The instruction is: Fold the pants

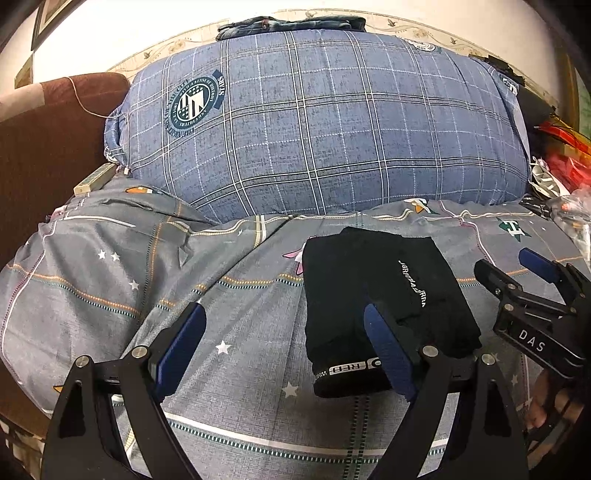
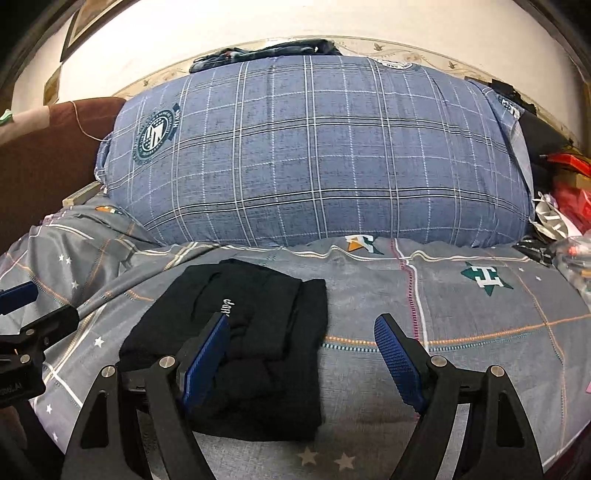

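The black pants (image 1: pixel 384 295) lie folded into a compact rectangle on the grey patterned bedsheet (image 1: pixel 110 280), white lettering on top and the waistband nearest me. They also show in the right wrist view (image 2: pixel 255 347). My left gripper (image 1: pixel 284 325) is open and empty, just above the sheet, its right finger over the pants' near left part. My right gripper (image 2: pixel 301 332) is open and empty, its left finger over the pants' middle. The right gripper also shows in the left wrist view (image 1: pixel 513 266), to the right of the pants.
A big blue plaid pillow (image 1: pixel 317 122) fills the back of the bed, with folded jeans (image 1: pixel 291 26) on top. A brown headboard or sofa (image 1: pixel 44 147) stands at the left. Red bags and clutter (image 2: pixel 565 192) lie at the right edge.
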